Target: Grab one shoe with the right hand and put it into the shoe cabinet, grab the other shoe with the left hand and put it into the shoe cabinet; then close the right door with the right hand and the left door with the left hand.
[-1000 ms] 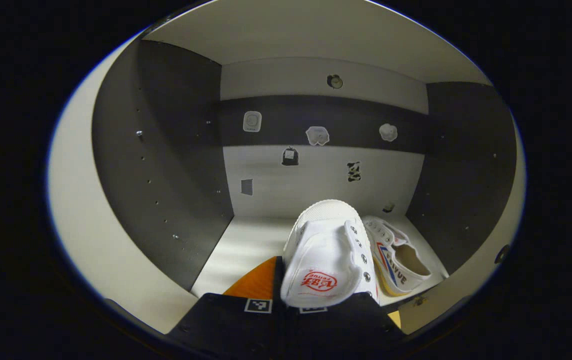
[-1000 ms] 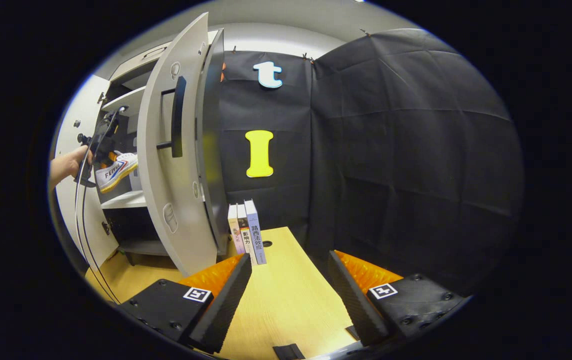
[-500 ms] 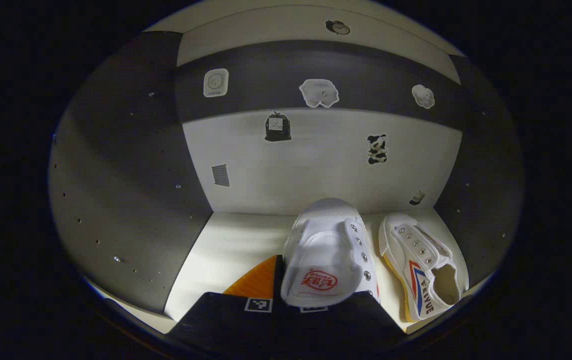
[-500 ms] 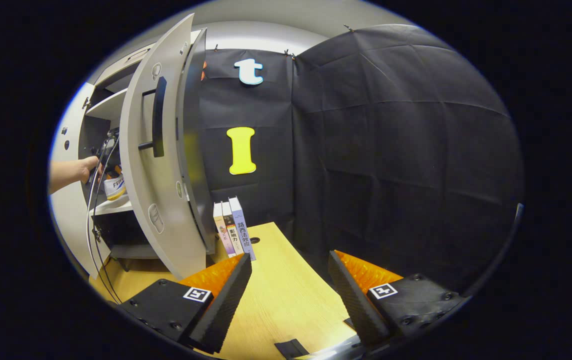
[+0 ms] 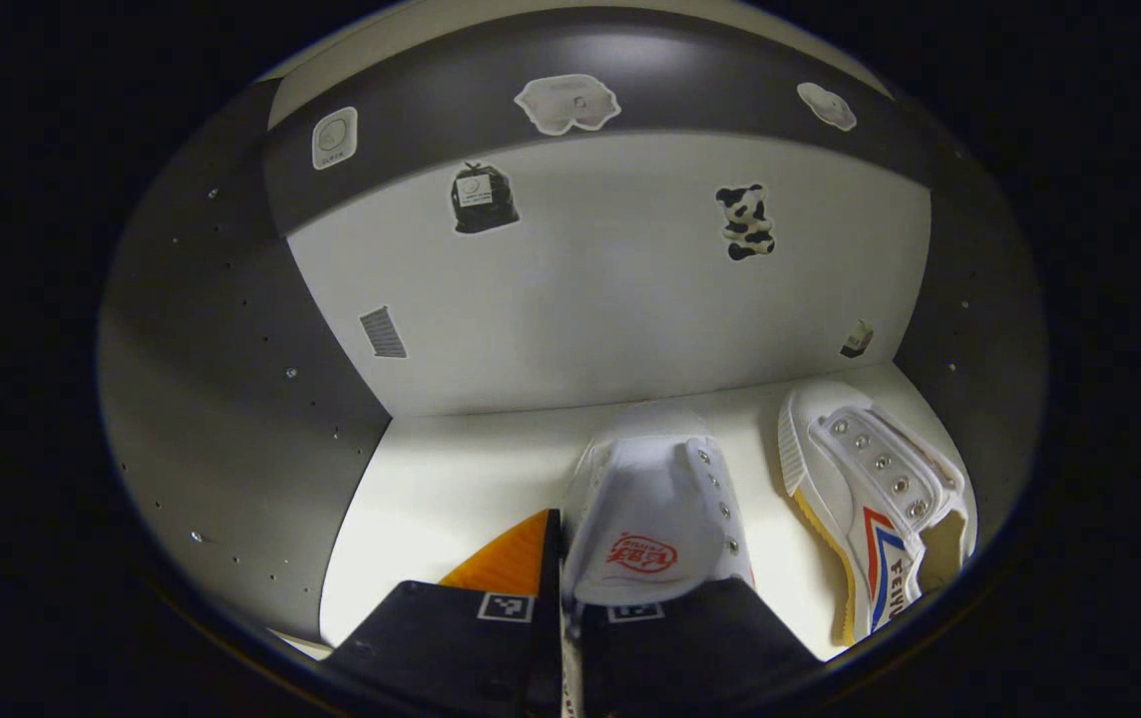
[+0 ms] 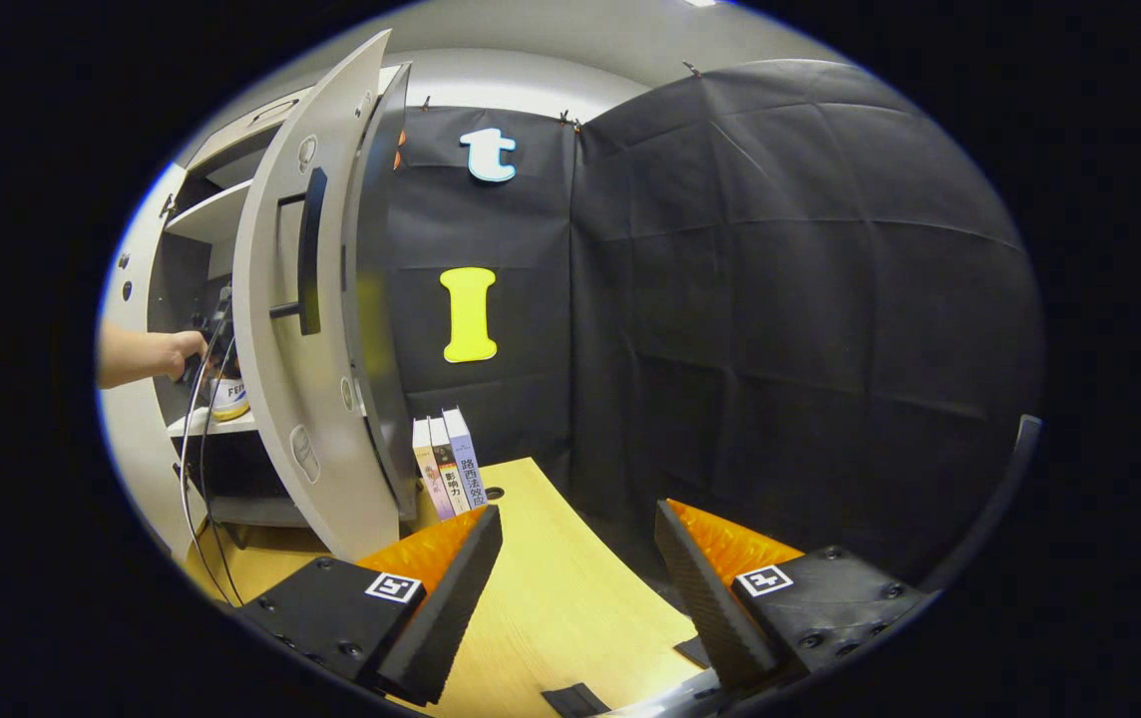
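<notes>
Left tongs (image 5: 570, 598) grip shoe (image 5: 652, 519) inside cabinet (image 5: 231, 399).
Second shoe (image 5: 880, 509) alongside; right tongs (image 6: 570, 578) agape, empty.

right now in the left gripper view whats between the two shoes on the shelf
Nothing: a bare strip of the white shelf separates the held shoe from the shoe already placed to its right. They lie side by side, apart, in the left gripper view.
</notes>
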Tool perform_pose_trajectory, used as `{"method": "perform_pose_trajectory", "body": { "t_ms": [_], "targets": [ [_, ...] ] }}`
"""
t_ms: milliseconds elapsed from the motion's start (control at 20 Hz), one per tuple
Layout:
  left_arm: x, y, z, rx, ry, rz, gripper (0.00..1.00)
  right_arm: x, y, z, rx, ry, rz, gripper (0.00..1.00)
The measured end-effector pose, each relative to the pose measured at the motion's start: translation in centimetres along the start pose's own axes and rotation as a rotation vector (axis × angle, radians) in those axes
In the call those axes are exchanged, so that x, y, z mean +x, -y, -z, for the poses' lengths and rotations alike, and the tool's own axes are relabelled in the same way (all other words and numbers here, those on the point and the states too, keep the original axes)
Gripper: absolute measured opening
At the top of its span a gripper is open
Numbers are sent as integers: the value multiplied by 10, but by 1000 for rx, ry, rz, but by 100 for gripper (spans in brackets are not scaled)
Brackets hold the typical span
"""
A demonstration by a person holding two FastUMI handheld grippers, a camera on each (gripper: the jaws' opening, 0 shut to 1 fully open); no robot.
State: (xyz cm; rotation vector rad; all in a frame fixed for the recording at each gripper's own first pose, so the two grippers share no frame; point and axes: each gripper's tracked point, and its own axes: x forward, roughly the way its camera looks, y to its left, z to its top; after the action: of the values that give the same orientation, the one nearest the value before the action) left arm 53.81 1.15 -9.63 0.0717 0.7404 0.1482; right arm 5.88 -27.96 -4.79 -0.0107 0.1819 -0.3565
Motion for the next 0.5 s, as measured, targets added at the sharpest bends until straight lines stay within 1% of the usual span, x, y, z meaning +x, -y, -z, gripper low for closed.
{"method": "perform_pose_trajectory", "body": {
  "t_ms": [50, 100, 150, 200, 250, 300, 350, 450, 500],
  "targets": [
    [-3, 0, -2, 25, 16, -2, 16, 2, 0, -3, 1, 6, 0, 99],
    [-9, -2, -5, 59, 37, -11, 15, 3, 0, -6, 1, 12, 0, 99],
    [-17, -6, -9, 95, 66, -26, 24, 5, -1, -10, 2, 20, -2, 99],
    [-29, -8, -11, 120, 93, -31, 48, 7, -1, -15, 4, 28, -7, 99],
    [-44, -8, -13, 130, 124, -19, 46, 9, -2, -19, 6, 36, -14, 99],
    [-61, -8, -17, 126, 164, -3, 65, 12, -4, -25, 7, 46, -21, 99],
    [-80, -10, -20, 107, 205, 10, 78, 14, -7, -31, 8, 57, -32, 99],
    [-123, -9, -25, 61, 283, 62, 100, 19, -14, -44, 10, 78, -62, 98],
    [-148, -10, -26, 36, 330, 79, 97, 21, -20, -51, 11, 90, -82, 98]
  ]
}}
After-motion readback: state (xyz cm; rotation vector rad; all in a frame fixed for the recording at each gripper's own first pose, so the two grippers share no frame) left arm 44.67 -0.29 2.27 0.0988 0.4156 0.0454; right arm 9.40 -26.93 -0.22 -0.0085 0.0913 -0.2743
